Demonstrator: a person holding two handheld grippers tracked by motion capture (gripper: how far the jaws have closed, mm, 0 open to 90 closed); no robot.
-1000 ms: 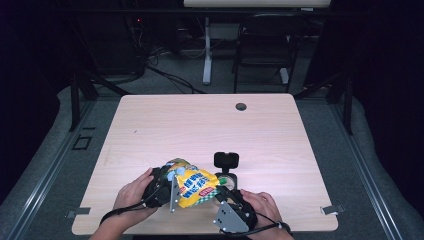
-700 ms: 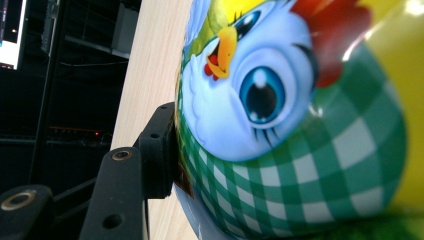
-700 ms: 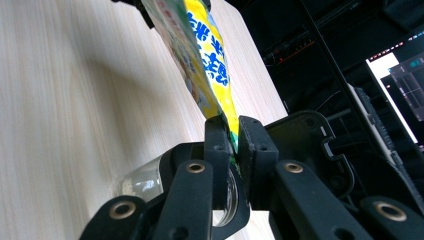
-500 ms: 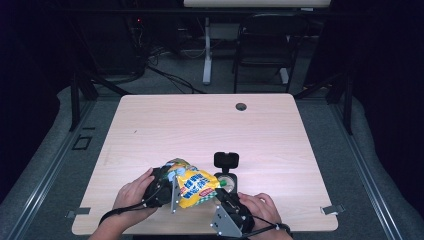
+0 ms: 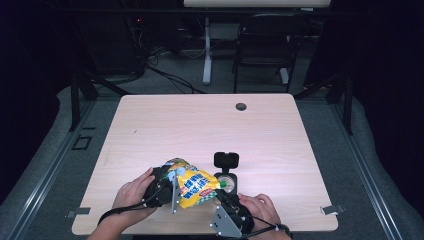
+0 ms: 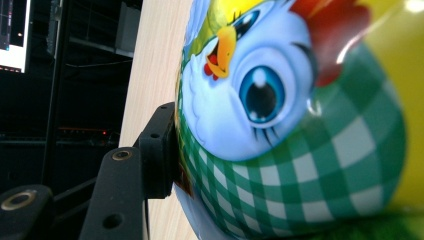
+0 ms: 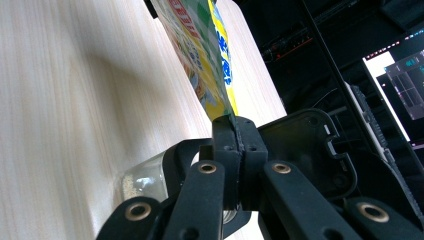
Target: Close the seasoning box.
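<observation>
A yellow and green snack bag (image 5: 192,185) with a cartoon chick (image 6: 250,90) is held up off the table near its front edge. My left gripper (image 5: 167,182) is shut on the bag's left end, and one black finger (image 6: 159,150) presses its checked side. My right gripper (image 7: 233,125) has just been closing. It now stands shut on the bag's thin sealed edge (image 7: 220,85) at the right corner (image 5: 217,186).
A small glass jar (image 7: 145,182) with a black flip lid (image 5: 226,160) standing open sits on the wooden table (image 5: 200,125), just behind the right gripper. A round cable hole (image 5: 241,106) lies at the table's far edge. A chair (image 5: 265,45) stands beyond.
Both hands keep their places. The right gripper's jaws have drawn in at the bag's right corner.
</observation>
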